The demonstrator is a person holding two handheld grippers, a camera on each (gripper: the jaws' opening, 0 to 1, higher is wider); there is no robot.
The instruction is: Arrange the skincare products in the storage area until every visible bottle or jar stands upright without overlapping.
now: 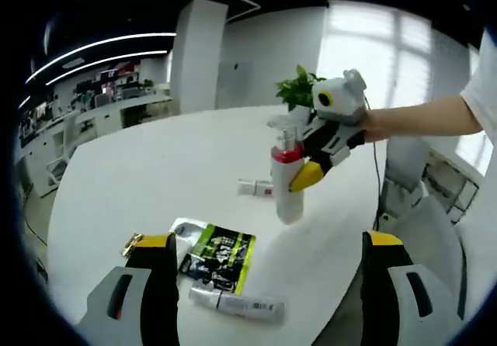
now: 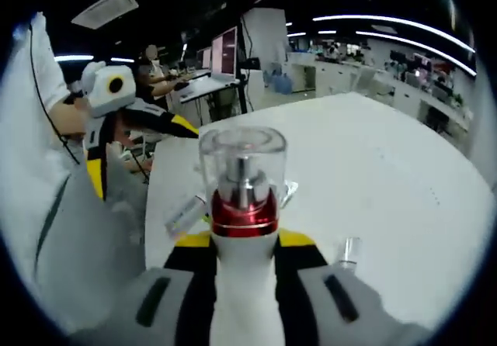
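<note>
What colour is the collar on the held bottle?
Red collar under a clear cap, best in the right gripper view.

Glossy white plastic pump bottle (image 2: 242, 284) (clear plastic cap, shiny red metallic collar) over a smooth matt white table (image 1: 155, 167)
</note>
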